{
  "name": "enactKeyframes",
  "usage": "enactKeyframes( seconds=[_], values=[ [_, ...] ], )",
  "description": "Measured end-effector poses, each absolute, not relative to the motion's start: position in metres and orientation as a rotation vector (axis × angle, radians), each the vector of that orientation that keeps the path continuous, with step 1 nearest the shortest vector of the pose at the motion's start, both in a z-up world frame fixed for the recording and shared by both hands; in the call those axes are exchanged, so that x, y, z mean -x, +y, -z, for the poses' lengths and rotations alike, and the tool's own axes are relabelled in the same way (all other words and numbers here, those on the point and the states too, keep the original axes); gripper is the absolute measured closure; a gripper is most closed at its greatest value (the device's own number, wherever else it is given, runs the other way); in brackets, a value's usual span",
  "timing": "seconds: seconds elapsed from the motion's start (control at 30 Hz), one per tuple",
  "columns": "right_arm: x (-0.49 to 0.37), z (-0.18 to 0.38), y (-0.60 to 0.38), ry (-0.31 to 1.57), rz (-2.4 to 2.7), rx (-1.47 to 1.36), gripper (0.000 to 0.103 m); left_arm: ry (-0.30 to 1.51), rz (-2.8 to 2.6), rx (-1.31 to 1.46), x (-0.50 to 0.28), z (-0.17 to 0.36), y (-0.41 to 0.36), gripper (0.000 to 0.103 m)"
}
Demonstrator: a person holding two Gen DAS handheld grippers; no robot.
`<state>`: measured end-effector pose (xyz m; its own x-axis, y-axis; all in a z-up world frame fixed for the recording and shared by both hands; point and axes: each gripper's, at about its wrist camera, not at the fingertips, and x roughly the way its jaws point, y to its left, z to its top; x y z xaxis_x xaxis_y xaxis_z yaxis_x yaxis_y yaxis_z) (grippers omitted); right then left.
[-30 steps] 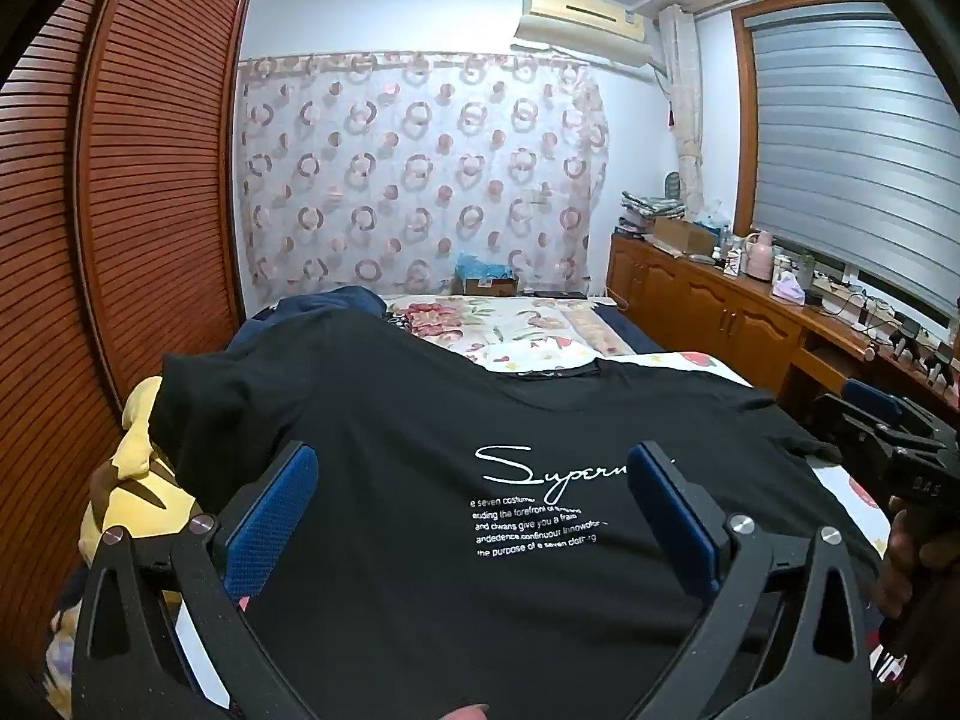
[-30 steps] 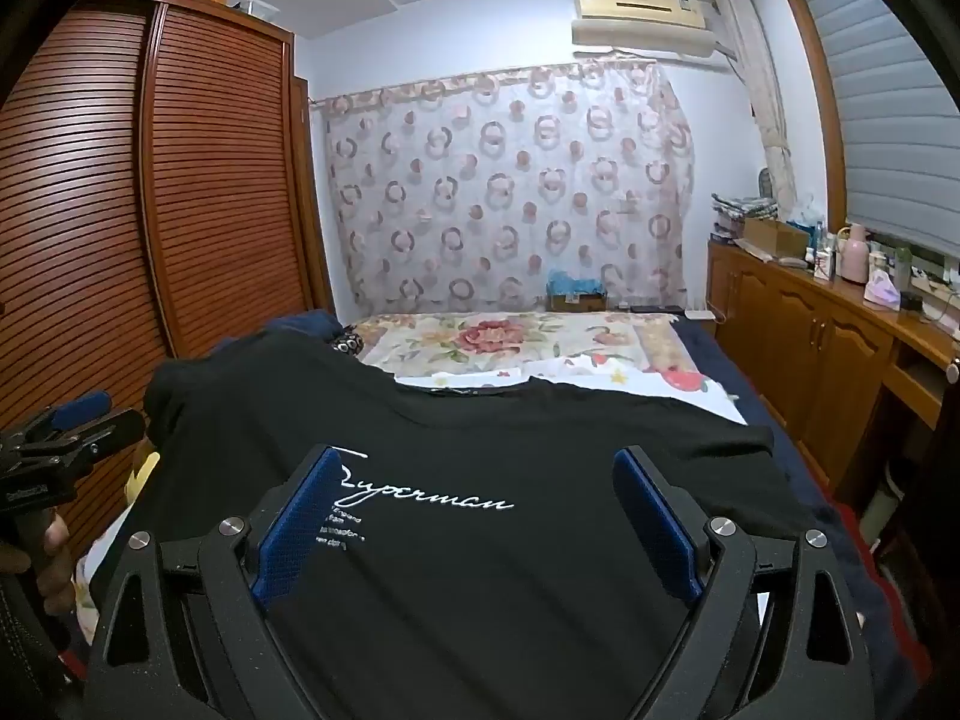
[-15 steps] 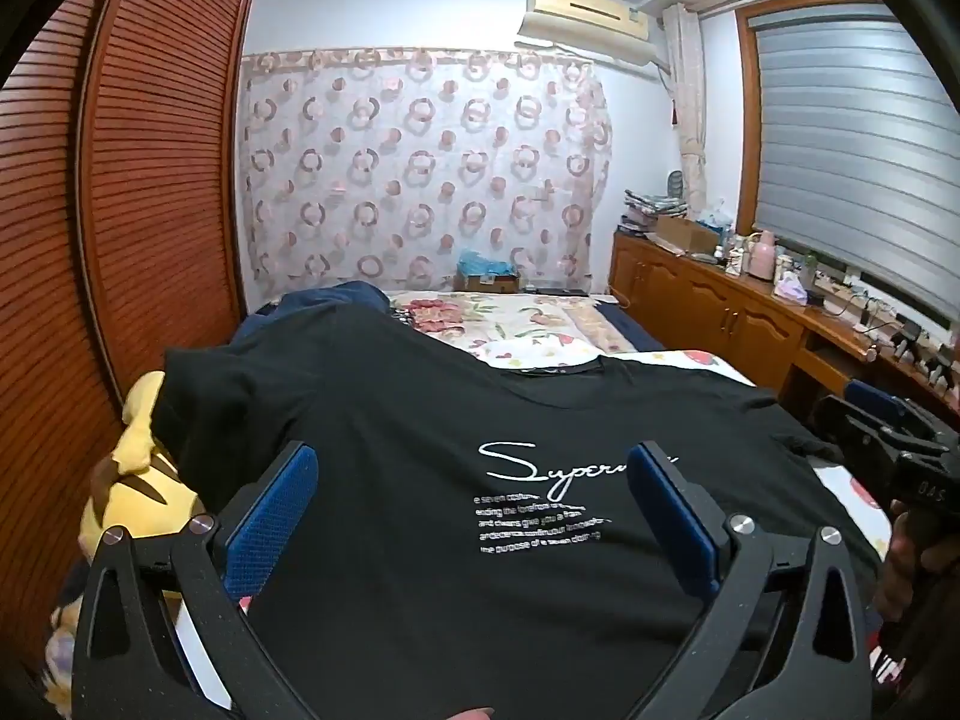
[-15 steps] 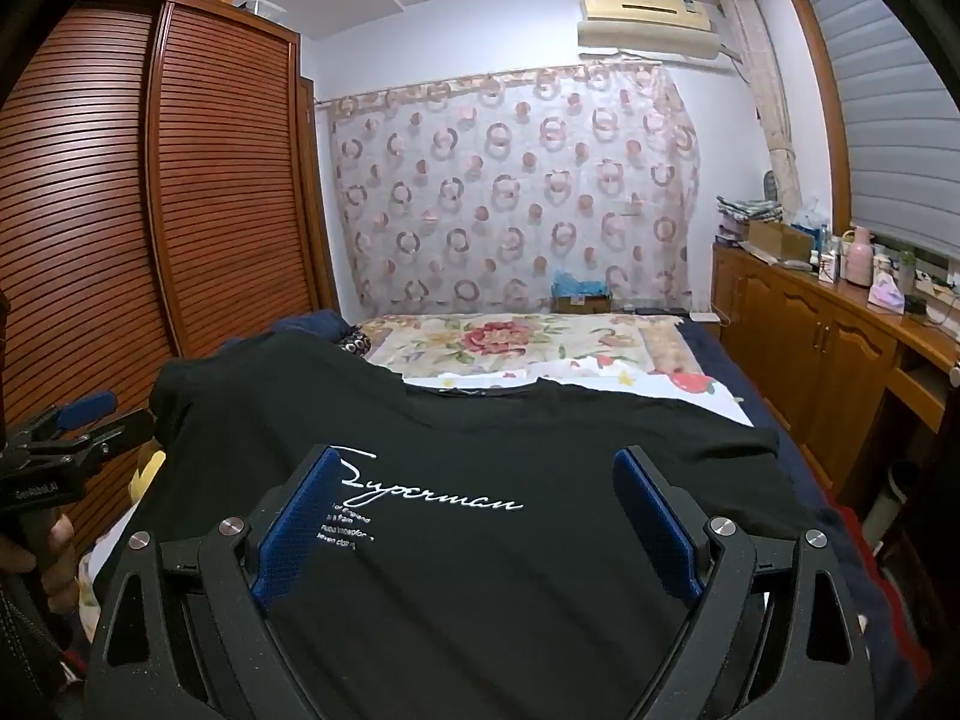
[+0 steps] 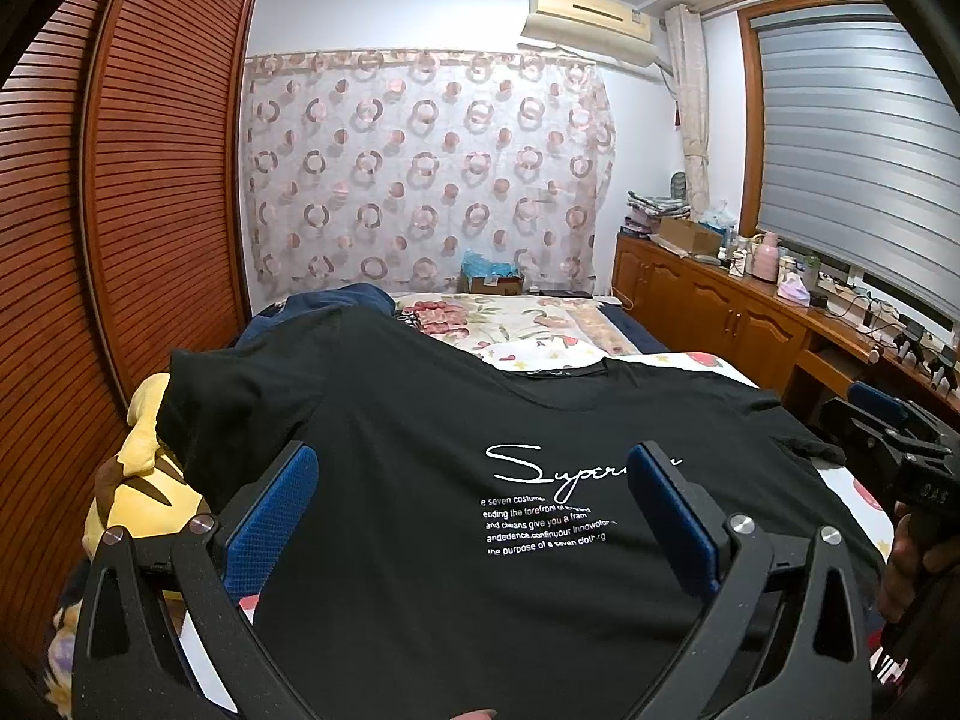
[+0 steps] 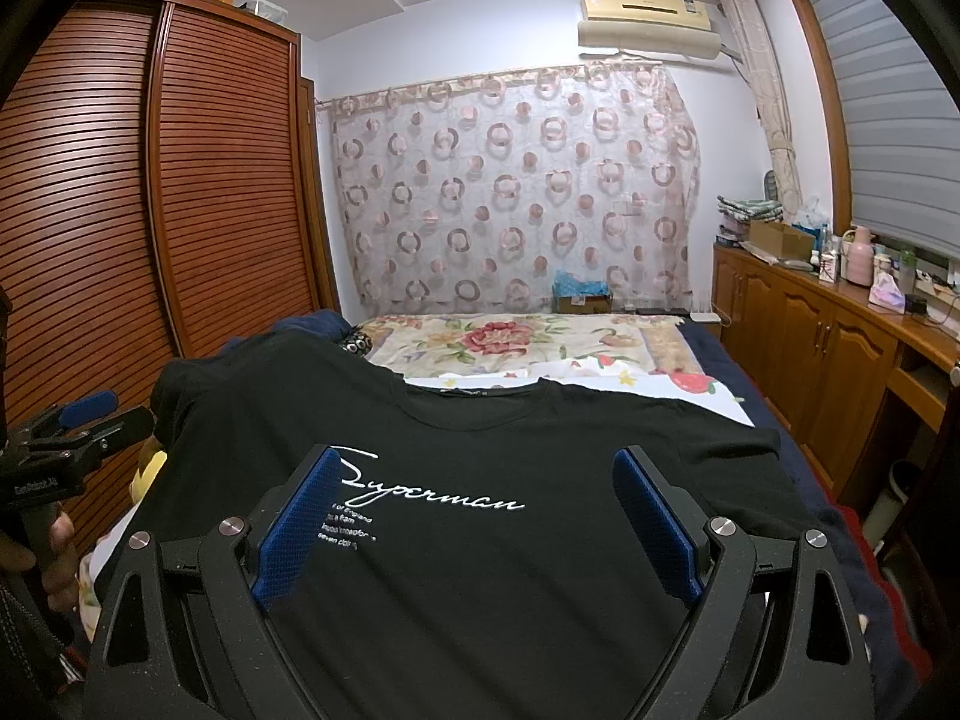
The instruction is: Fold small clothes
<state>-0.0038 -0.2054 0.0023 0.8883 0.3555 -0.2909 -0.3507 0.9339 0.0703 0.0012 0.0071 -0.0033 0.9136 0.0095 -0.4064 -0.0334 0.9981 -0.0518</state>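
Black hand-held gripper [image 5: 471, 501] frames, blue textured pads [image 5: 270, 525], silver screws [image 5: 738, 524].

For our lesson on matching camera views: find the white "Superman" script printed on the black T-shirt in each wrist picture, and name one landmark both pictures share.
Left wrist view: the script sits right of centre on the black T-shirt, its end hidden behind the left tool's right finger.
Right wrist view: the script sits left of centre, starting at the right tool's left finger.
Shared landmark: the air conditioner above the curtain.
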Motion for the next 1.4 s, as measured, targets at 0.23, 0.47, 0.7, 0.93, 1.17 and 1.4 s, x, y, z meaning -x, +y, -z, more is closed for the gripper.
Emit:
enactKeyframes(
  seconds=[0.23, 0.47, 0.7, 0.93, 1.17, 1.4],
  values=[
    [0.0057, -0.0013, -0.2056, 0.301, -0.368, -0.015, 0.010, 0.419, -0.022, 0.058, -0.0013, 0.0037, 0.0087, 0.000],
    [0.0055, -0.0014, -0.2055, 0.301, -0.369, -0.015, 0.010, 0.420, -0.019, 0.062, -0.0014, 0.0039, 0.0096, 0.000],
    [0.0061, -0.0017, -0.2056, 0.301, -0.371, -0.016, 0.010, 0.419, -0.019, 0.062, -0.0017, 0.0038, 0.0100, 0.000],
    [0.0076, -0.0020, -0.2055, 0.296, -0.373, -0.016, 0.010, 0.421, -0.019, 0.059, -0.0013, 0.0035, 0.0092, 0.000],
    [0.0086, -0.0017, -0.2061, 0.296, -0.375, -0.017, 0.010, 0.422, -0.019, 0.059, -0.0016, 0.0031, 0.0089, 0.000],
    [0.0087, -0.0017, -0.2058, 0.297, -0.375, -0.017, 0.010, 0.423, -0.023, 0.053, -0.0011, 0.0029, 0.0085, 0.000]
  ],
)
